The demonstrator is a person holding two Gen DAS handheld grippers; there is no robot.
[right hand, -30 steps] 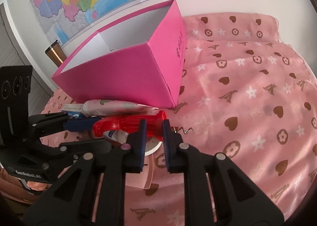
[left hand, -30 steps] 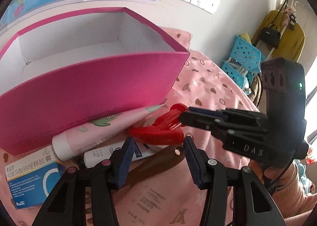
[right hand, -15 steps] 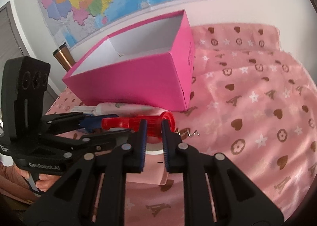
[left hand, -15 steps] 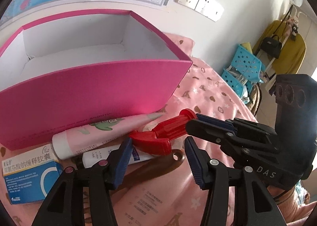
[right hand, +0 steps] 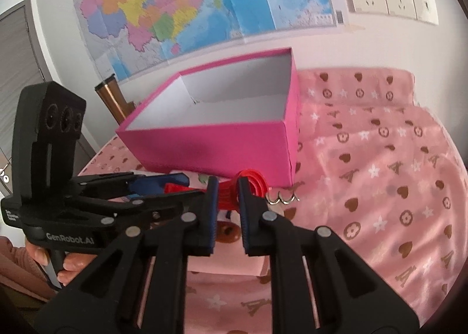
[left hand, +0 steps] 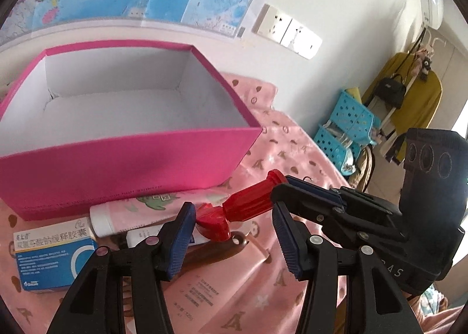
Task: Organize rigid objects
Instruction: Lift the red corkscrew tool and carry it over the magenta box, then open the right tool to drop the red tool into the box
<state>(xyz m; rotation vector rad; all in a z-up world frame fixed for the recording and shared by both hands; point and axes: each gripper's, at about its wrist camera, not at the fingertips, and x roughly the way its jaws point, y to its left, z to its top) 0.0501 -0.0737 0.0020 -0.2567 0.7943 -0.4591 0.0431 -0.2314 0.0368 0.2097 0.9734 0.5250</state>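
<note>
Over pink bedding (right hand: 380, 164), right tool (right hand: 226, 196) clenches a red corkscrew (left hand: 248, 205); left tool (left hand: 234, 231) gapes unloaded.

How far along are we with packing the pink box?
Nothing done: the pink box looks empty. In hand: the right claw grips the red corkscrew; the left claw is open. Left: medicine carton, pink tube and other items below them.
</note>
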